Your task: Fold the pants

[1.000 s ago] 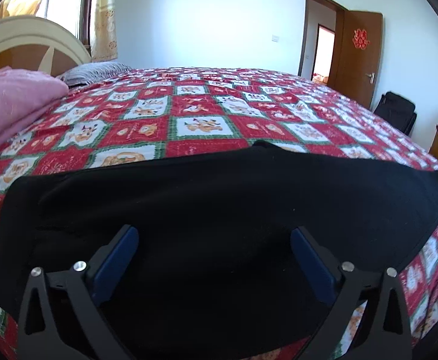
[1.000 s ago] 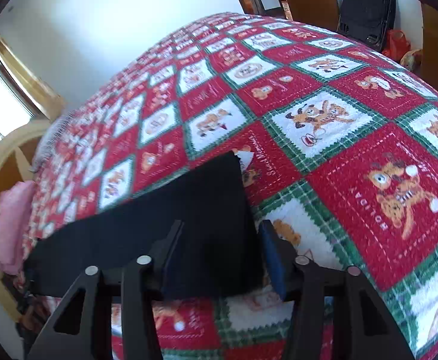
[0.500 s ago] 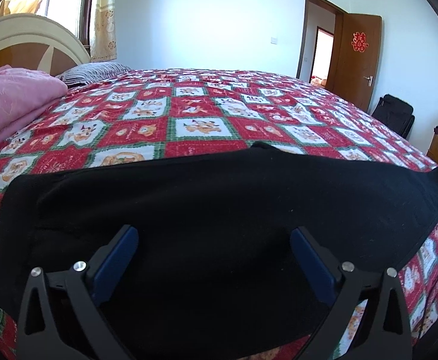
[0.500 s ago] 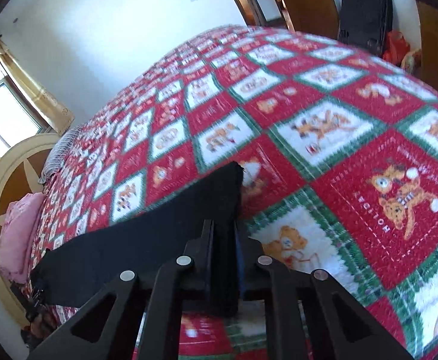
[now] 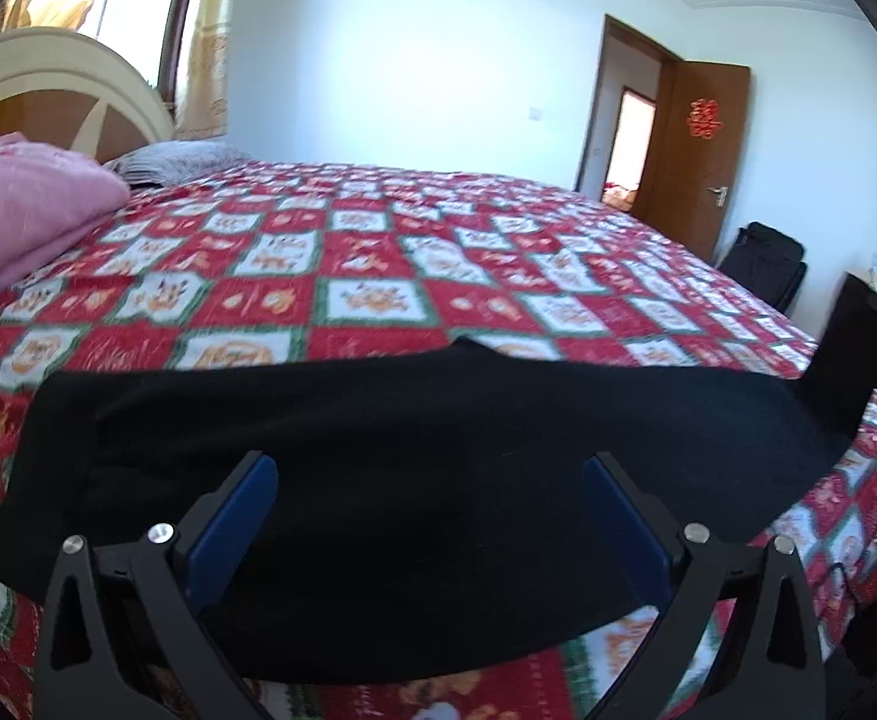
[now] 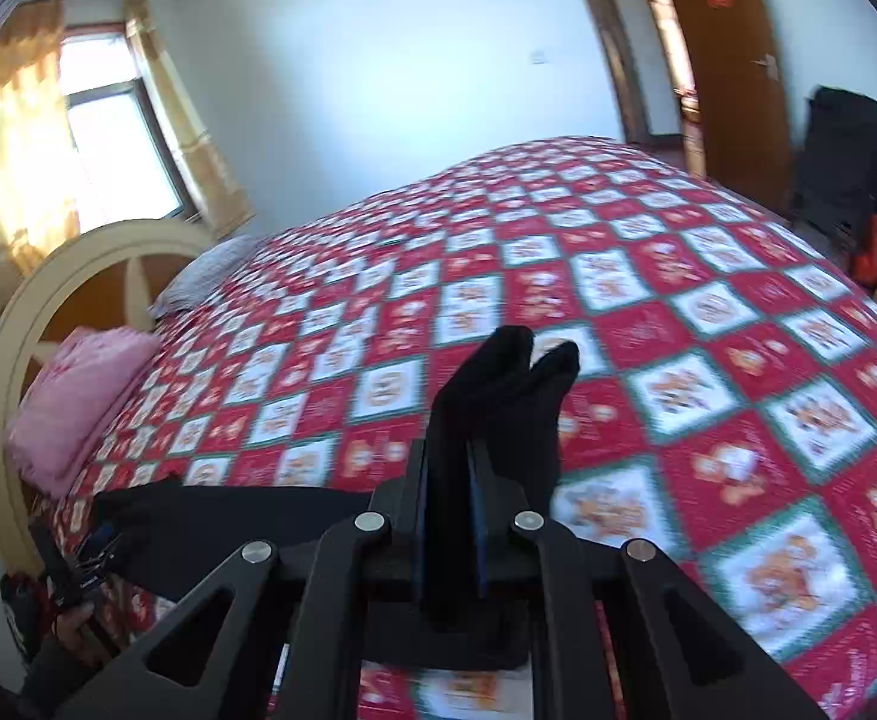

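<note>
Barely started: black cloth pants (image 5: 414, 480) mostly flat on checkered bedspread (image 6: 708, 312). Right gripper (image 6: 447, 480) pinching raised end, left gripper (image 5: 432, 516) spread; probably first fold.

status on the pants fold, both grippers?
Right gripper shut on black pants, hem end raised. Left gripper open above them. Nothing in the way.

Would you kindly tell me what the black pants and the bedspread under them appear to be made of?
Black pants: likely a soft matte knit or fleece; they show no sheen and bunch limply where the right gripper pinches them. Bedspread: seemingly printed woven cotton, possibly quilted; flat matte red, white and green squares with crisp pictures, though no stitching is clear.
</note>
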The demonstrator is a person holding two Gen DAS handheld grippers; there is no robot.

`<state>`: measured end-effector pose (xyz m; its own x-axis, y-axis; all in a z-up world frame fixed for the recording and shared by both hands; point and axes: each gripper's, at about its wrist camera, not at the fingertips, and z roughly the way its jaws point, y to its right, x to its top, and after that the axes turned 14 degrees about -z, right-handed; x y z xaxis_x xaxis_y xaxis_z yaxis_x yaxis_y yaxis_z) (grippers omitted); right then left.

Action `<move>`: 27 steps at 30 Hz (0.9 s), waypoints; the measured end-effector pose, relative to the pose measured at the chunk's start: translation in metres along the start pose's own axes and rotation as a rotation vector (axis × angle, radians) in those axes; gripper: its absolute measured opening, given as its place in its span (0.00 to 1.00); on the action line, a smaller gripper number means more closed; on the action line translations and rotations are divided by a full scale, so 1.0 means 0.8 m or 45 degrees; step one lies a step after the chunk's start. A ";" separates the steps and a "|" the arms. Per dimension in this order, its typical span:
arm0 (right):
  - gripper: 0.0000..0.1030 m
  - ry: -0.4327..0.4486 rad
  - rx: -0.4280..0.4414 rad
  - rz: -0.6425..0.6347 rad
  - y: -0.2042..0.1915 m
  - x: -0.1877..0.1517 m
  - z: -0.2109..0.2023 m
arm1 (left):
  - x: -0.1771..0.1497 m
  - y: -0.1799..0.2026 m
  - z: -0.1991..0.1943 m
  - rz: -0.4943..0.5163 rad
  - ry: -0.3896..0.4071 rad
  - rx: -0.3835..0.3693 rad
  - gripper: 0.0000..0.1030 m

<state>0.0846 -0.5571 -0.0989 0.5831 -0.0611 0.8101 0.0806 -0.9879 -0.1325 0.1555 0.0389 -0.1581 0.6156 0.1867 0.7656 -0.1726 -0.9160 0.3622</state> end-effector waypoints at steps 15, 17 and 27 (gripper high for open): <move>0.11 -0.196 0.256 -0.283 -0.190 -0.056 0.150 | -0.013 0.064 0.017 0.070 -0.131 -0.146 1.00; 0.11 -0.219 0.264 -0.309 -0.202 -0.067 0.163 | -0.013 0.077 0.021 0.083 -0.149 -0.174 1.00; 0.45 -0.269 0.402 -0.364 -0.198 -0.091 0.146 | -0.015 0.143 0.053 0.123 -0.271 -0.300 1.00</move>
<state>0.1235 -0.3799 -0.2034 0.6506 0.2696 0.7099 0.4846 -0.8671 -0.1148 0.1613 -0.0835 -0.1481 0.7303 0.0018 0.6832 -0.3958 -0.8140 0.4252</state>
